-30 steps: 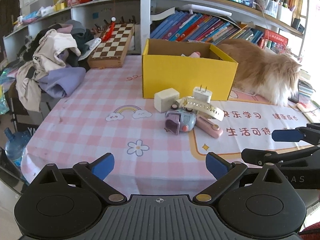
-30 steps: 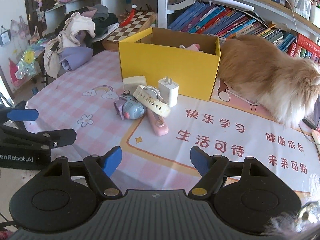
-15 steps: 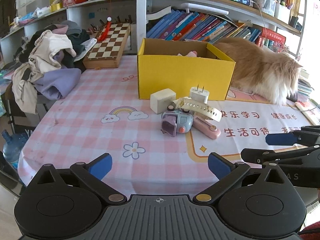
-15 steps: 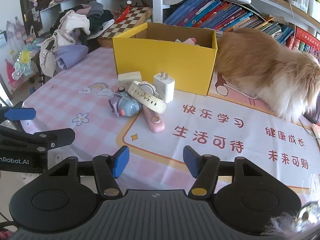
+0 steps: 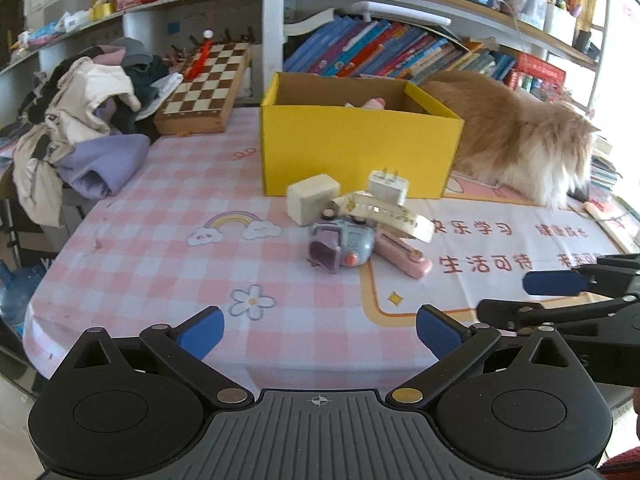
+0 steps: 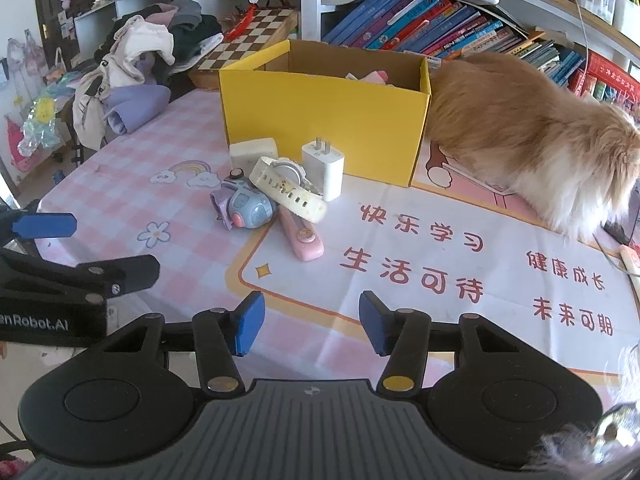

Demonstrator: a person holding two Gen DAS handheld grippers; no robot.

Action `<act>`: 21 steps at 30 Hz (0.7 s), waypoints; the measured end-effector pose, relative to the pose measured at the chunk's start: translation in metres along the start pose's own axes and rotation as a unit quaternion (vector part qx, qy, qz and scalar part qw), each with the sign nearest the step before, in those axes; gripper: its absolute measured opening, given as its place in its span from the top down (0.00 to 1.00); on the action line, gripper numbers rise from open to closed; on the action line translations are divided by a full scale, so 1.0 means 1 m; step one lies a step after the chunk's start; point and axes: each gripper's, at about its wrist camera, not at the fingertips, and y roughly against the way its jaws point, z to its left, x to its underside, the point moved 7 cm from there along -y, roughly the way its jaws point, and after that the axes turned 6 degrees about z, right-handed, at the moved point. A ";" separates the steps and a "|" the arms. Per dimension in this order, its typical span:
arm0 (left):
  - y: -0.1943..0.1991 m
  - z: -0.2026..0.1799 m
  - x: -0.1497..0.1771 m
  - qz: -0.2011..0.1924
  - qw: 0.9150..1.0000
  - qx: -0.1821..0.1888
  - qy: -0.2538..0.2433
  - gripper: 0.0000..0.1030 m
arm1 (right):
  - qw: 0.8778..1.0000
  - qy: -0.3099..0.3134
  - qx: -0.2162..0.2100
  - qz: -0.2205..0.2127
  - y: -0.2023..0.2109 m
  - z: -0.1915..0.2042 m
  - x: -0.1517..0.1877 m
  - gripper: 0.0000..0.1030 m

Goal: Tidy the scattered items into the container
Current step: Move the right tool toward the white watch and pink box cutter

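Both are empty: the left hand-held gripper (image 5: 318,330) gapes wide, the right hand-held gripper (image 6: 311,322) narrower, each above the near tabletop (image 5: 160,264) edge. Ahead, a cream watch (image 6: 286,189), blue-grey toy (image 6: 246,210), pink case (image 6: 302,240), white charger (image 6: 324,170) and cream cube (image 6: 253,152) cluster touching before the yellow box (image 6: 324,128). A fluffy cat (image 6: 528,136) crowds its right side.

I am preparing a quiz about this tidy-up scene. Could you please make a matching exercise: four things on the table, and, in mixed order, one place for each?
Things:
1. white charger
2. pink pen case
3. chessboard
4. fluffy cat

Places:
A. right of the yellow box
B. leaning against the shelf
C. standing upright, prongs up
D. flat, nearest the right tongs

Pairs: 1-C, 2-D, 3-B, 4-A
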 end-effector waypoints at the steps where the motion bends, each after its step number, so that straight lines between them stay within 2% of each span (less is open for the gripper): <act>1: -0.001 -0.002 0.000 0.001 1.000 0.002 -0.005 0.00 | 1.000 0.000 0.001 0.000 0.000 0.000 0.000 0.51; 8: 0.001 0.000 -0.001 -0.006 1.000 -0.017 0.009 0.00 | 1.000 0.004 0.011 0.003 0.000 -0.004 0.000 0.51; 17: -0.001 -0.003 -0.008 -0.036 0.999 -0.003 -0.002 0.00 | 1.000 0.016 -0.007 0.000 -0.006 -0.006 -0.002 0.51; 21: -0.007 -0.004 -0.011 -0.030 1.000 -0.001 -0.001 0.00 | 1.000 0.021 -0.006 0.001 -0.012 -0.007 -0.006 0.51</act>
